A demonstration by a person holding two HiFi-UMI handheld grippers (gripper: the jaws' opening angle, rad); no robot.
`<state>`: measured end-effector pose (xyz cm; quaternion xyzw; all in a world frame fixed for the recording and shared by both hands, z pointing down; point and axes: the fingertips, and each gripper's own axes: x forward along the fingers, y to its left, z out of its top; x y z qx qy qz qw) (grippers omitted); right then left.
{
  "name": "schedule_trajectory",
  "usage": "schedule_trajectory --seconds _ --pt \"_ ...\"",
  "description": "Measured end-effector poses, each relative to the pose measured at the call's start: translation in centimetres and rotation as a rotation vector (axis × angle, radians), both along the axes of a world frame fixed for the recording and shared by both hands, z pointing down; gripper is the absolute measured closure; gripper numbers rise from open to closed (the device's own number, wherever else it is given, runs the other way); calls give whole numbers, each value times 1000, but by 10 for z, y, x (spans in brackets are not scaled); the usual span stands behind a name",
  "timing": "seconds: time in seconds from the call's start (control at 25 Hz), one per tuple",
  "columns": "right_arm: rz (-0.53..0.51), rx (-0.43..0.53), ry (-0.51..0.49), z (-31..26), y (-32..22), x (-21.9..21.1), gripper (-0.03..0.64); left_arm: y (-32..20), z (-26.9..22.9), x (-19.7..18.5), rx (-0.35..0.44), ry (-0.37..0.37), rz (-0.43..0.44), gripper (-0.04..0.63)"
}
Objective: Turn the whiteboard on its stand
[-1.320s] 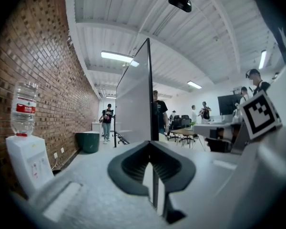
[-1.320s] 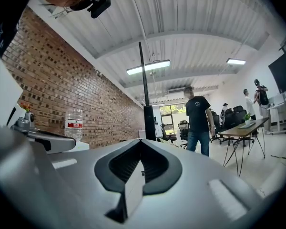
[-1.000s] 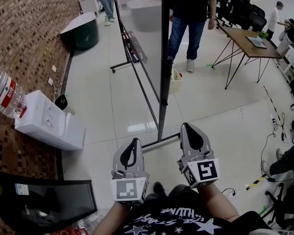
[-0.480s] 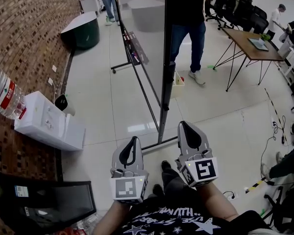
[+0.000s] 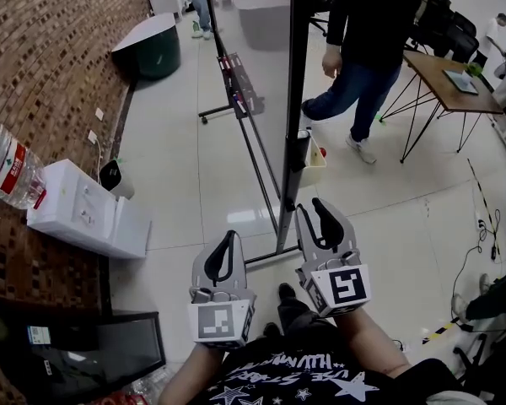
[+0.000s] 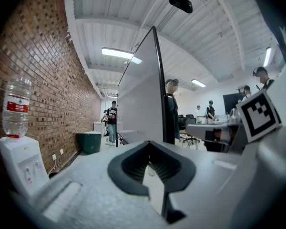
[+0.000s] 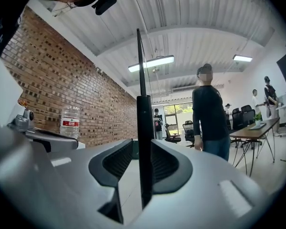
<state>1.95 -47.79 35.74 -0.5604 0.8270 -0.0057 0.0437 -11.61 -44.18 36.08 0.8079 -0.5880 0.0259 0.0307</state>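
Observation:
The whiteboard (image 5: 253,40) stands edge-on to me in the head view, carried by a black upright post (image 5: 293,99) on a wheeled floor frame (image 5: 261,256). My right gripper (image 5: 314,207) is just right of the post's lower part. Its jaws are opening and the pads press on nothing. In the right gripper view the post (image 7: 144,128) shows through the gap between the jaws. My left gripper (image 5: 228,239) hangs left of the post, shut and empty. The left gripper view shows the board (image 6: 138,104) ahead, apart from the jaws.
A water dispenser (image 5: 84,218) with a bottle (image 5: 8,167) stands against the brick wall at left, a black monitor (image 5: 76,348) below it. A person (image 5: 363,49) walks behind the board. A wooden table (image 5: 451,78) and floor cables (image 5: 481,218) lie right.
My right gripper's jaws have parted and it has shifted slightly left toward the post. The person behind the board has walked to the right. The left gripper has barely moved.

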Motion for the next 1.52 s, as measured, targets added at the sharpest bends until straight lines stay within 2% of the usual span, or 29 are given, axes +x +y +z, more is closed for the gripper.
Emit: schedule_trajectory --seconds 0.2,0.32,0.72,0.88,1.04,1.16,1.28,1.4,1.52 --pt "-16 -36 49 -1 -28 -11 417 -23 2 6 -28 -5 -23 590" --pt "-19 -39 63 -2 -44 -18 383 -34 5 10 -24 -4 -20 589" --pt "-55 -69 91 1 -79 -39 319 -58 0 11 -46 -9 -41 589" --pt "-23 -67 107 -3 -93 -42 319 -61 2 9 -64 -15 -49 589" --pt "20 -92 104 -1 -103 -39 321 -62 6 9 -26 -31 -10 589" --pt "37 -91 105 -1 -108 -39 324 -69 2 2 -49 -14 -63 589" --pt "50 -87 108 -1 -110 -37 355 -76 -2 -3 -79 0 -99 589" --pt "62 -72 102 -3 -110 -38 381 -81 -8 -3 -54 1 -98 589" --pt "81 -51 107 -5 -109 -40 445 -82 -6 -3 -30 -4 -87 589"
